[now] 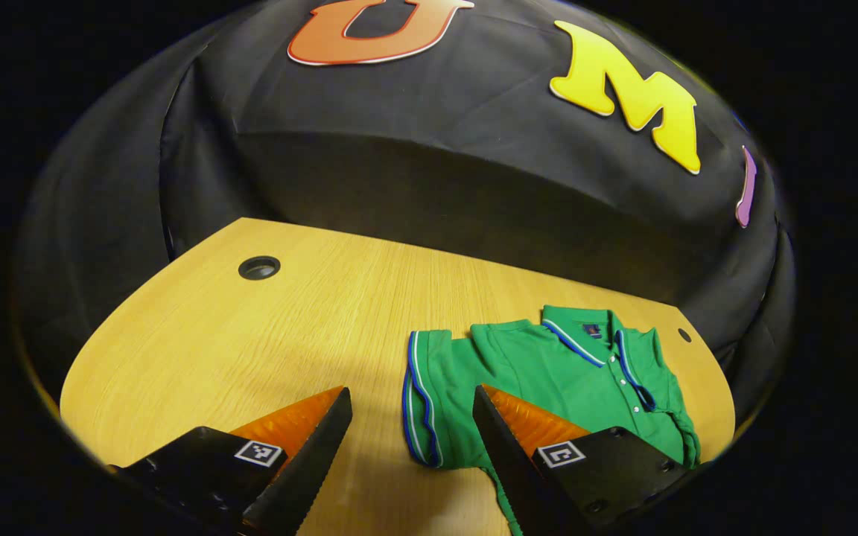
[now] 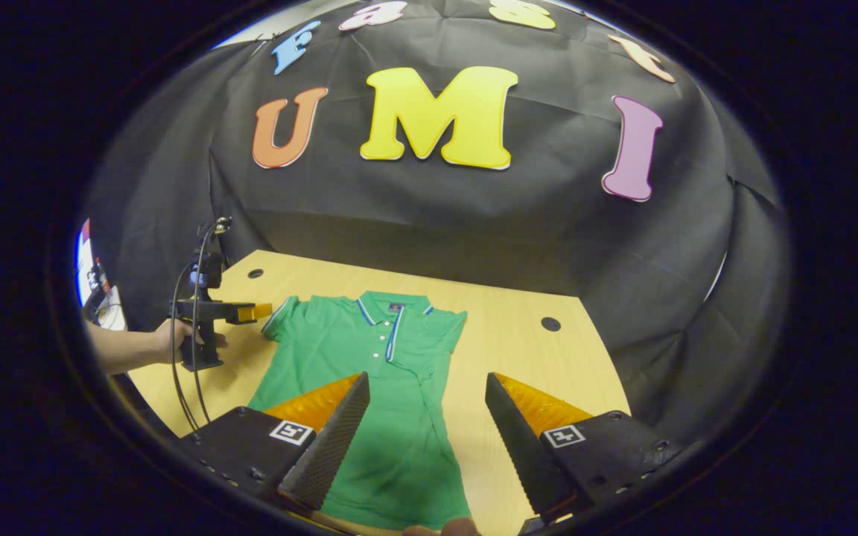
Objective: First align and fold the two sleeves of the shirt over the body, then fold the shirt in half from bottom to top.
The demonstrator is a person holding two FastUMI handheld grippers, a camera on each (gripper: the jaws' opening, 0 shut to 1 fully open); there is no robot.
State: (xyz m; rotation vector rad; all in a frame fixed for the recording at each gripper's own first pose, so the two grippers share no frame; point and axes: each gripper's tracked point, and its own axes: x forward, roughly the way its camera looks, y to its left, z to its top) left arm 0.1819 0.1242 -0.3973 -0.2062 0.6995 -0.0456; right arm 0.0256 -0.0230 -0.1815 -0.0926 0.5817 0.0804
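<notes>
A green shirt (image 2: pixel 369 387) with striped collar lies flat on the table (image 2: pixel 526 357); left gripper (image 1: pixel 410 417) and right gripper (image 2: pixel 425 406) gape wide, empty.

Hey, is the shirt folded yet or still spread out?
Mostly spread. The shirt lies flat on the table, hem not folded up. One sleeve sticks out; whether the other is folded over is unclear.

Right tongs (image 2: pixel 425 406) hang open above the shirt (image 2: pixel 377 387), spread flat on the surface (image 2: pixel 533 357); left tongs (image 2: pixel 254 311) sit beside its sleeve (image 2: pixel 284 316).
</notes>
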